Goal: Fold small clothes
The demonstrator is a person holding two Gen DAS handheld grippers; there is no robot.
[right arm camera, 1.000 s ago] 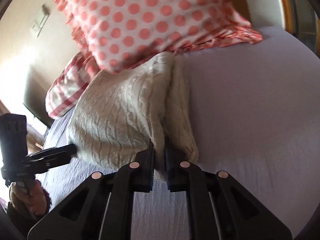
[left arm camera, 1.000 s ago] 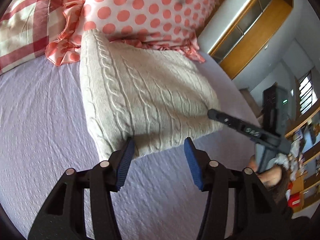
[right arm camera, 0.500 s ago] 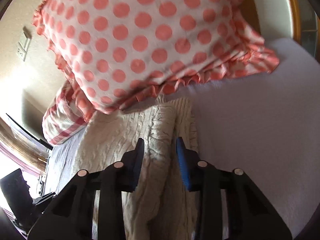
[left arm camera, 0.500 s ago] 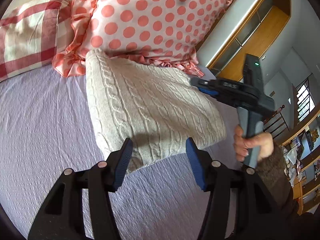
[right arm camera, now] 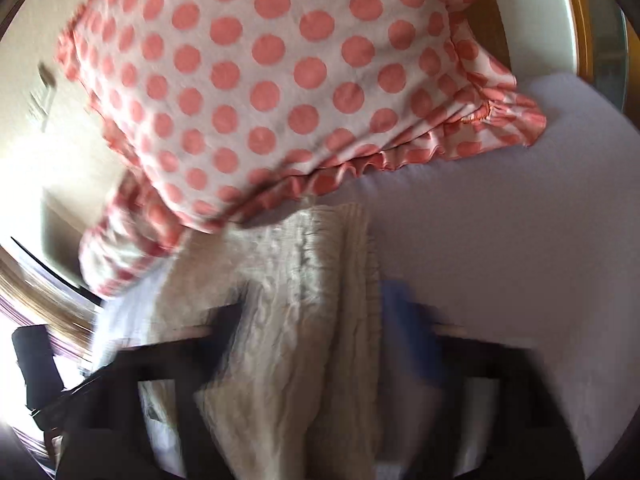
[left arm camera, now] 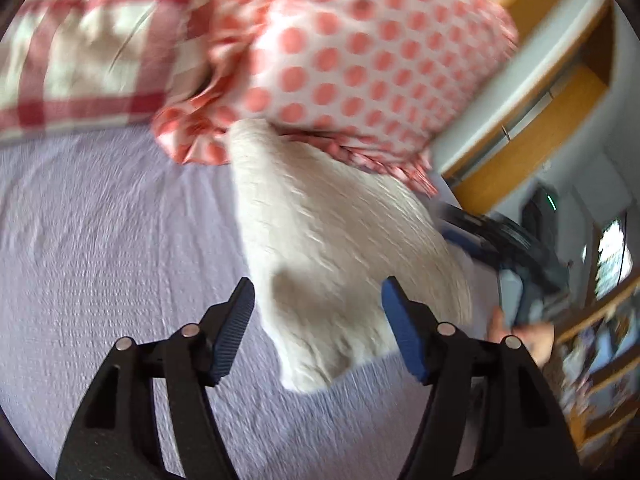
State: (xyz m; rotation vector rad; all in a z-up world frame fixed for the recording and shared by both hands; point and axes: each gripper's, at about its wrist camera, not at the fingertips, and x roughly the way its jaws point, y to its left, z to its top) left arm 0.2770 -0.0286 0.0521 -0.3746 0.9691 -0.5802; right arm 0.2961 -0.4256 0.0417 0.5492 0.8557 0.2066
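Note:
A folded cream cable-knit sweater (left arm camera: 332,248) lies on the lilac bed sheet (left arm camera: 100,248), its far end against the polka-dot pillow. My left gripper (left arm camera: 318,300) is open and empty, jaws wide apart just above the sweater's near corner. My right gripper (right arm camera: 316,316) is open, blurred by motion, its jaws spread over the sweater (right arm camera: 296,320), holding nothing. The right gripper also shows in the left wrist view (left arm camera: 516,248) at the sweater's right side, held by a hand.
A white pillow with coral dots (left arm camera: 352,60) (right arm camera: 272,80) lies at the head of the bed. A red-checked pillow (left arm camera: 80,72) lies left of it. A wooden wardrobe (left arm camera: 540,128) and shelves (left arm camera: 600,340) stand to the right of the bed.
My right gripper has let go of the sweater, opened wide and moved forward over it. My left gripper stays open; its view has shifted, and both views are blurred by motion.

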